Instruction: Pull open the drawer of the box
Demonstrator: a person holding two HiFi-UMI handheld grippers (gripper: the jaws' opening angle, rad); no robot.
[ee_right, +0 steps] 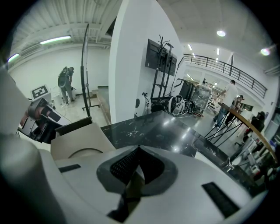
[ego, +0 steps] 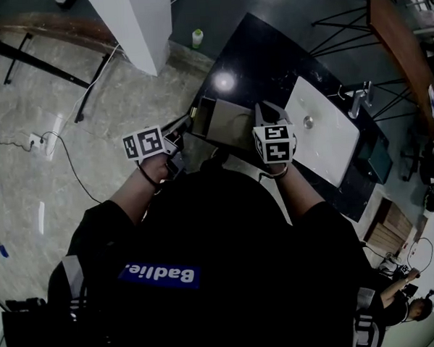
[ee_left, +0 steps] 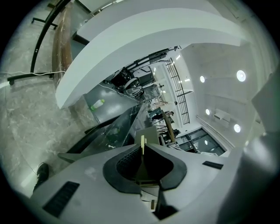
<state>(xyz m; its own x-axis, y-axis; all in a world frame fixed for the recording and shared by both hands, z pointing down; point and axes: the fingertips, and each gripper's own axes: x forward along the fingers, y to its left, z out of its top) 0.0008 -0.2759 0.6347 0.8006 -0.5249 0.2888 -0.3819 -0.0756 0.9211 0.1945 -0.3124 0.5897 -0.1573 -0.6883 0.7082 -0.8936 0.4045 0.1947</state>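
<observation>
A black top with a blue chest patch fills the bottom of the head view. Above it the left gripper (ego: 174,151) and right gripper (ego: 270,115) flank one tan cardboard box (ego: 227,119) on a glossy black marbled surface (ego: 269,57). A white rectangular slab (ego: 327,138) lies beside it.

Left gripper view: ribbed black fingers (ee_left: 124,161) pinch a thin cream strip (ee_left: 142,142), seen edge-on.

Right gripper view: fingers (ee_right: 123,164) pressed together, gripping nothing. The box sits just beyond, an arc cut in its top, with one white pillar (ee_right: 131,57) behind.

right gripper (ee_right: 139,147): fingers together, nothing between | beige box (ee_right: 81,140) at left | black table (ee_right: 166,127) ahead
</observation>
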